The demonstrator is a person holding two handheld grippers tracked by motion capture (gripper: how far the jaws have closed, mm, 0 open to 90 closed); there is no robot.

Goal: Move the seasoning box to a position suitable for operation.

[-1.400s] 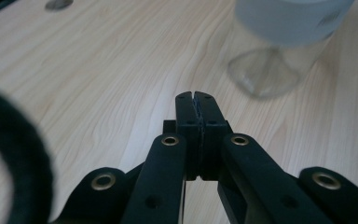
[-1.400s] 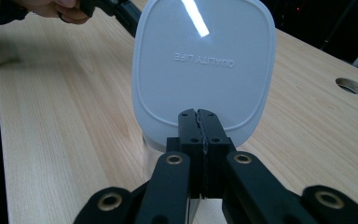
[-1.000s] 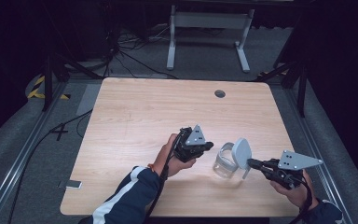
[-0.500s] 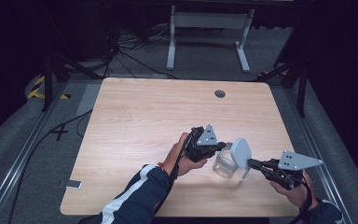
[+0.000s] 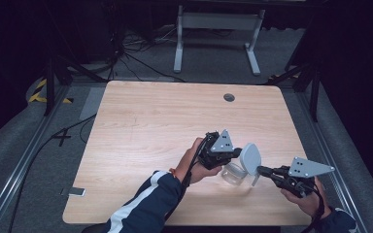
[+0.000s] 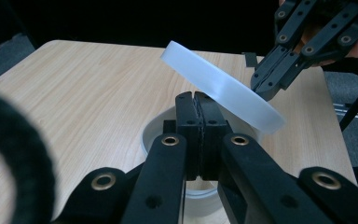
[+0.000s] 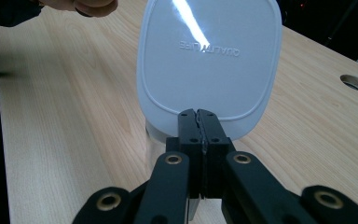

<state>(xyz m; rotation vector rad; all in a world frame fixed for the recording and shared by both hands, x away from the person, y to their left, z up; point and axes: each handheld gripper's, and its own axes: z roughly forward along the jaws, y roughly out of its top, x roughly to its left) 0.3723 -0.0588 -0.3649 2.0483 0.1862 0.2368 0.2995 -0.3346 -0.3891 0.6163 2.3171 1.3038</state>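
The right gripper (image 5: 261, 170) pinches the white lid (image 5: 250, 158) by its rim, tilted over the clear container (image 5: 234, 174) near the table's (image 5: 150, 121) near edge. The left gripper (image 5: 237, 151), jaws closed, seems to pinch the container's wall. The thin grip may let the lid slip. The far side is free.

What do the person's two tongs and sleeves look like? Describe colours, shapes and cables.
Both the left tongs and right tongs are black linkages with brass-coloured pivot rings, each topped by a grey three-cornered plate. A black cable trails from each. The left sleeve is dark navy with white stripes.
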